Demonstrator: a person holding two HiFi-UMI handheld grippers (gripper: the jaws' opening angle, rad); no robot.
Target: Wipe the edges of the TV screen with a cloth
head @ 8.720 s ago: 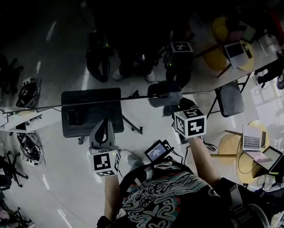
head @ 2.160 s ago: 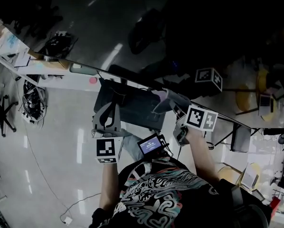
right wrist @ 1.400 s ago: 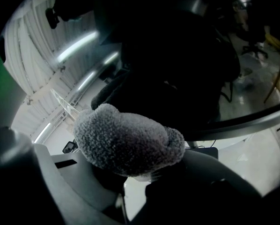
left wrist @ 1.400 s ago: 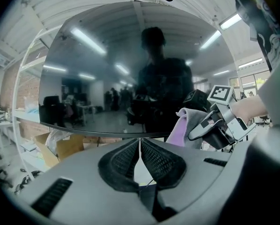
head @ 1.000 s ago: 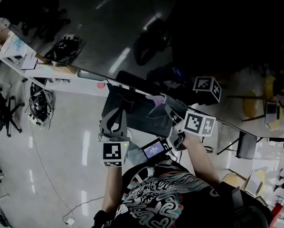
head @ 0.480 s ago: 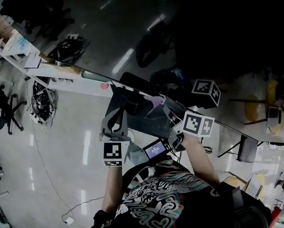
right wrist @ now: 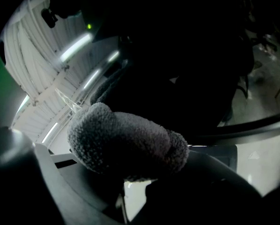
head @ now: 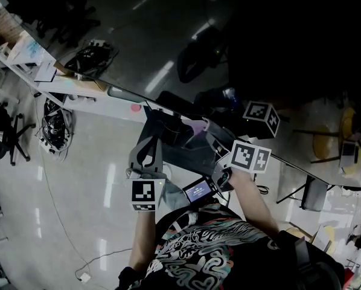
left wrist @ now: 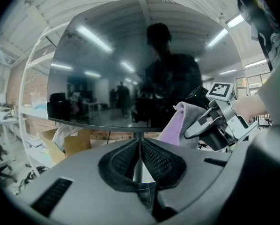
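Note:
The TV screen (head: 186, 35) is a large dark glossy panel; its lower edge (head: 126, 95) runs slantwise down to the right. My right gripper (head: 209, 133) is shut on a grey and lilac cloth (head: 195, 127) and presses it against that lower edge. In the right gripper view the cloth (right wrist: 126, 144) bulges from between the jaws and hides the right gripper (right wrist: 130, 172)'s tips. My left gripper (head: 149, 141) hangs shut and empty just below the edge, left of the cloth. In its own view the left gripper (left wrist: 140, 143) faces the screen (left wrist: 130, 64), with the cloth (left wrist: 175, 125) to the right.
The TV's dark stand base (head: 174, 147) lies on the shiny floor beneath the grippers. A white shelf unit (head: 47, 80) with papers stands at the left, with cables (head: 54, 128) under it. A cardboard box (left wrist: 74, 142) sits behind the TV. Chairs and round tables (head: 307, 192) are at the right.
Since 8.7 s ago the head view has swung, so the lower edge now runs slantwise. The right gripper and cloth have drifted left along it, closer to the left gripper.

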